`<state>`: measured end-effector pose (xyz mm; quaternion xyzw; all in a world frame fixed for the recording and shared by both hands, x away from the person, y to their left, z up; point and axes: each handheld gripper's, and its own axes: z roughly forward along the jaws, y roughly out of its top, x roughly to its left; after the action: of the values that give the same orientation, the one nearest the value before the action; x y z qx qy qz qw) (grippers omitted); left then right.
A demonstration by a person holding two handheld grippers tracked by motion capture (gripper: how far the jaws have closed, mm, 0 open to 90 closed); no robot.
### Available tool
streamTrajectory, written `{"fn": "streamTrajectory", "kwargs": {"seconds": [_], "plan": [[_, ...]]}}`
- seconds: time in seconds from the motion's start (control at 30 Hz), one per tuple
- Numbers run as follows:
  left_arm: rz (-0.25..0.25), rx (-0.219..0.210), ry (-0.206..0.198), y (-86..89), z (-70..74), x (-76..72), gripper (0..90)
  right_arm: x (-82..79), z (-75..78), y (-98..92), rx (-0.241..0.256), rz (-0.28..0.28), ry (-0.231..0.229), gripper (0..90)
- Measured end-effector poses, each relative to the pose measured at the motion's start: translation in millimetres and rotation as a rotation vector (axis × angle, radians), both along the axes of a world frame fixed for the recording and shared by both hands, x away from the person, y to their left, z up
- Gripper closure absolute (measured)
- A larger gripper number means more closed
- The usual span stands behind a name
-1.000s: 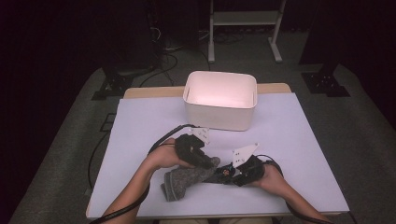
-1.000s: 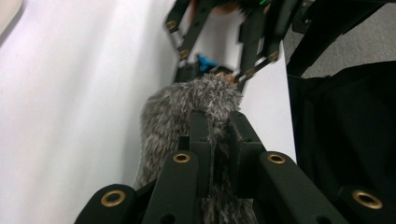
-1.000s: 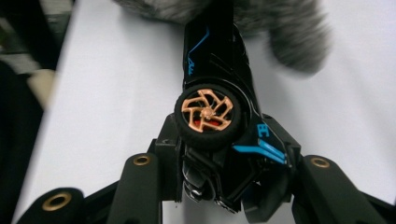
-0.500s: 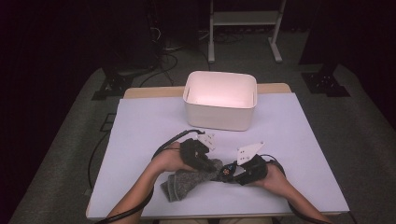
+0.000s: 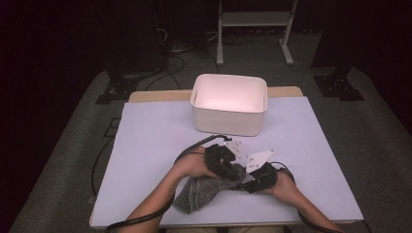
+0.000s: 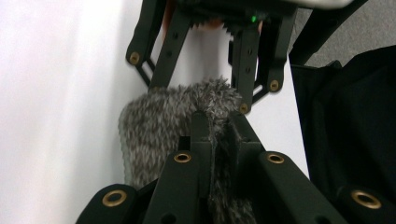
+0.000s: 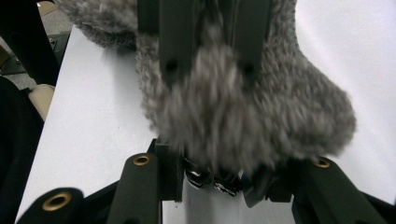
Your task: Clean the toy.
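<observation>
At the near edge of the worktop, a grey fuzzy sock lies partly lifted, its upper end pinched in the left tongs, jaws closed on the fabric. The right tongs meet the same end, but whether their jaws grip is not discernible. Risk: opposed pulling could slip the pile free before the white bin is reached.

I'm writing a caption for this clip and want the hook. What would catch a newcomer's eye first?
The fuzzy grey sock at the near edge of the table, pinched from both sides by the left gripper and the right gripper. Next, the white bin, brightly lit at the table's far side, with dark surroundings beyond.
</observation>
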<state>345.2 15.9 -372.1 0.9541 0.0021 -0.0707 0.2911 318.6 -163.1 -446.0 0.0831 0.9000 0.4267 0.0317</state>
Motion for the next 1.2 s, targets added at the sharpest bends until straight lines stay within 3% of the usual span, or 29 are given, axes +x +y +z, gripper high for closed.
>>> {"fn": "streamTrajectory", "kwargs": {"seconds": [0.13,0.17,0.3,0.4,0.5,0.67,0.8,0.9,1.0,1.2], "plan": [[0.031,0.016,-0.011,11.1,1.6,0.1,82.5,0.1,-0.1,-0.3,0.001,0.000,0.005,57.0],[0.049,0.008,-0.007,19.1,1.3,1.4,82.4,0.0,0.4,0.1,-0.003,-0.001,0.004,56.9],[0.057,-0.004,0.003,23.0,0.7,1.8,82.4,0.3,0.3,1.0,-0.002,-0.001,0.005,56.9],[0.038,-0.012,0.005,15.6,0.2,1.8,82.4,0.0,0.2,1.7,-0.004,-0.001,0.002,57.0],[-0.002,-0.007,0.001,-3.2,1.1,0.5,82.3,-0.5,0.0,2.1,-0.003,-0.004,-0.006,56.9],[-0.004,-0.006,0.019,-9.3,-0.8,1.8,82.0,-0.3,-0.7,1.2,0.000,0.000,-0.003,57.0],[0.024,-0.024,0.025,5.6,-0.9,3.4,81.5,0.9,-0.2,1.5,-0.001,0.003,0.001,57.1],[0.049,-0.008,0.018,20.9,0.7,2.7,81.2,1.0,0.7,1.7,-0.009,0.006,0.001,57.1],[0.101,0.001,0.016,46.3,1.2,3.8,81.2,3.2,2.6,0.8,-0.025,0.016,0.003,57.2],[0.147,-0.024,0.022,72.2,1.9,4.3,80.6,5.5,5.2,-5.6,-0.047,0.016,0.007,57.1]]}}
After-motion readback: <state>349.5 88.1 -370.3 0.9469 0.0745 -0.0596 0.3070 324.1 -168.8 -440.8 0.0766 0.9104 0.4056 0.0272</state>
